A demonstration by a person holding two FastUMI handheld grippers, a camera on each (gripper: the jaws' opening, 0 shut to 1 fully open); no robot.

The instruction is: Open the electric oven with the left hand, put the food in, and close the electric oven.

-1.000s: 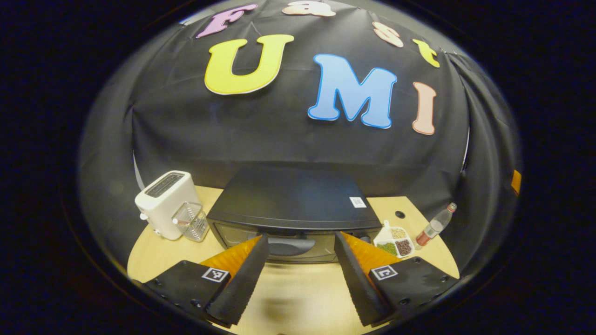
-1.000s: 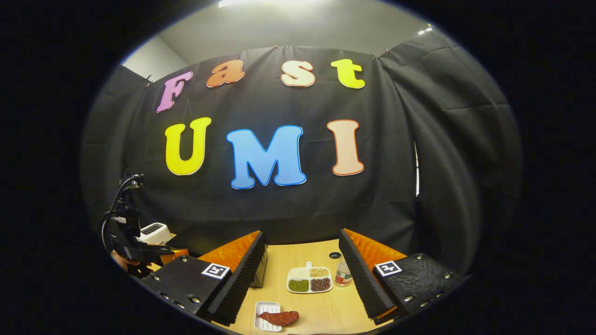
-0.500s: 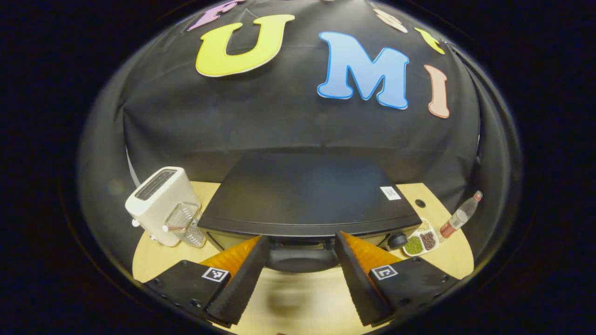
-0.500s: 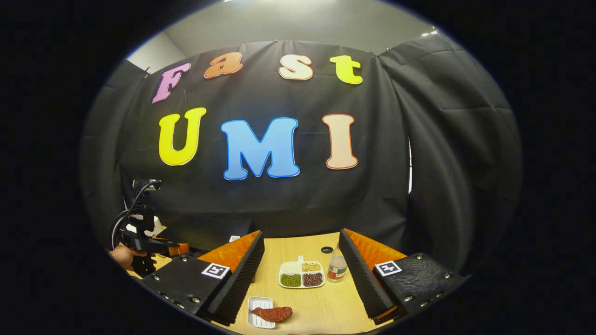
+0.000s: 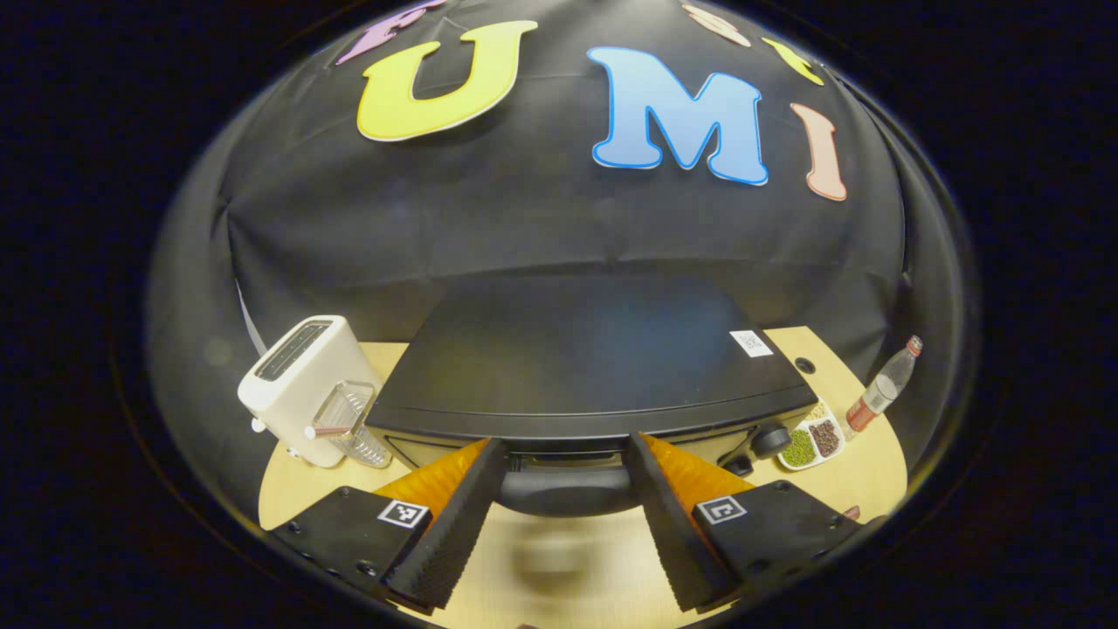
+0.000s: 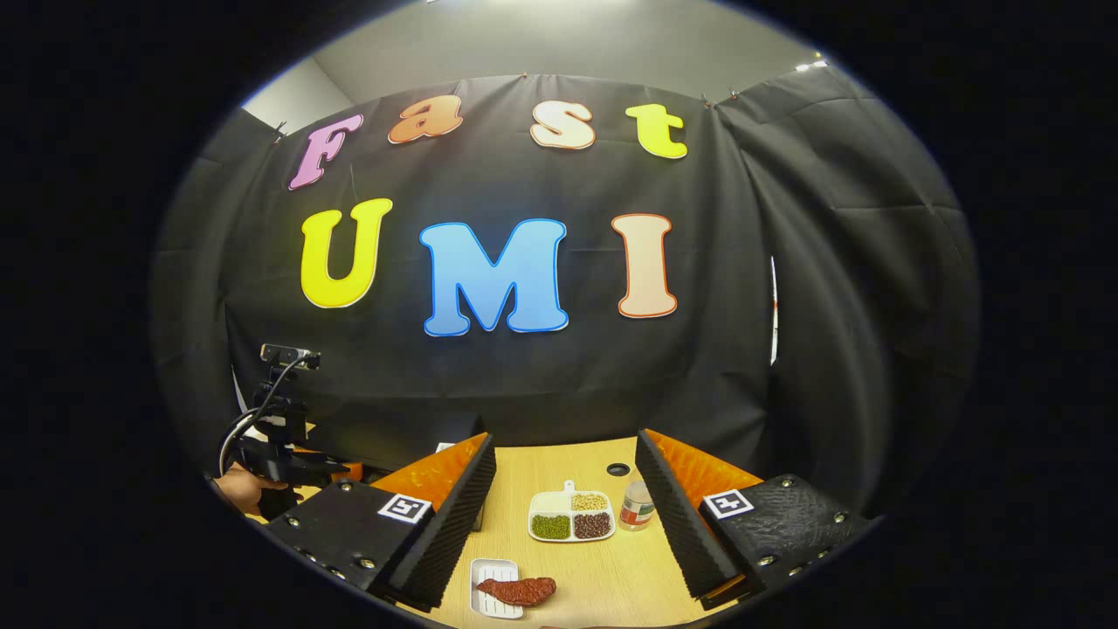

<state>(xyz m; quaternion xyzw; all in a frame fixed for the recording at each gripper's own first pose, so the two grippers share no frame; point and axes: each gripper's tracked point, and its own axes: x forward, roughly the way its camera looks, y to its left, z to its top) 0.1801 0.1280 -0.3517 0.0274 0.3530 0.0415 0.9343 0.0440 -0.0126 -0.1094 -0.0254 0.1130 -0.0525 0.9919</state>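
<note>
Moved since a second ago: I am bringing my left claw point(image 5: 563, 511) closer to the oven point(image 5: 585, 367), so its black top is looming larger and the door handle point(image 5: 563, 491) is now sitting right between my fingers.
Left claw state: I am holding it spread wide, pinching nothing; whether either finger is touching the handle I cannot tell.
Key relation: the handle is lying at 12 o'clock from my left claw, just beside the fingertips, its long axis running 9 to 3 across the gap, so I judge a short push forward and a squeeze is what the door needs.
Right claw point(image 6: 563, 515): I am keeping it spread and empty above the table point(image 6: 603, 577), well apart from the oven.
Food point(image 6: 517, 590): the reddish piece is lying on a small white tray point(image 6: 485, 577) at 6 o'clock, low between my right fingers.
Nearer hand: left for the handle, right for the food.
Progress: door looking shut; opening not yet begun.
</note>
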